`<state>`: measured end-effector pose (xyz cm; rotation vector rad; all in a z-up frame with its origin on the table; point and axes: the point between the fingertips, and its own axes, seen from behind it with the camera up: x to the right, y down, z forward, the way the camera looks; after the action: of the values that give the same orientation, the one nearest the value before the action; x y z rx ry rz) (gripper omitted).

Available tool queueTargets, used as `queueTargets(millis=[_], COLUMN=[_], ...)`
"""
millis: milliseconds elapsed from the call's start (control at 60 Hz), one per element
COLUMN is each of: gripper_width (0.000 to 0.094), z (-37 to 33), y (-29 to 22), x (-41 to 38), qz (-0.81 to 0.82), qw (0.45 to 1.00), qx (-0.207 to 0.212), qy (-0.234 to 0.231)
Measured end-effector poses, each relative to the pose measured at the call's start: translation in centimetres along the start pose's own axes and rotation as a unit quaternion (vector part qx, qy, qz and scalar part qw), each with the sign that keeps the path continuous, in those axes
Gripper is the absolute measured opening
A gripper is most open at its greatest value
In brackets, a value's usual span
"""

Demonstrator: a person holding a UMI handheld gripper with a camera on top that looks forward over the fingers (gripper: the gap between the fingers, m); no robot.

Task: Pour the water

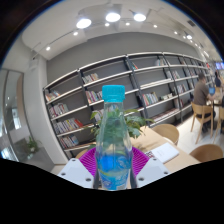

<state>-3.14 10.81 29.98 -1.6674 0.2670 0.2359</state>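
My tongs (113,172) clamp the water bottle (113,140) between both pads, held upright above the worktop (158,152). I judge a slow tilt best, grip firm, cap (114,93) apparently on.

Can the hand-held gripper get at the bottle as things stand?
Probably yes, it looks there already: the bottle stands upright between the pink pads of the hand-held gripper, which seem to press its sides. Nothing lies in the way.
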Motion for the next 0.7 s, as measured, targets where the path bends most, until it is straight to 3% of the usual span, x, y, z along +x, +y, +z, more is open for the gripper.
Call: queueTargets(millis=[333,600,633,700], gripper_width=[0.0432,0.0458,0.0453,0.0459], z=[2.9,3.9,3.7,4.1], y=[7.9,16.1,15.5,16.0], x=[14.4,19.0,18.6,18.9], qz=[-0.14,-0.14,-0.136,-0.129], qw=[0.987,0.982,0.985,0.987], qx=[-0.055,-0.11,-0.088,-0.081], qy=[0.062,0.067,0.061,0.059])
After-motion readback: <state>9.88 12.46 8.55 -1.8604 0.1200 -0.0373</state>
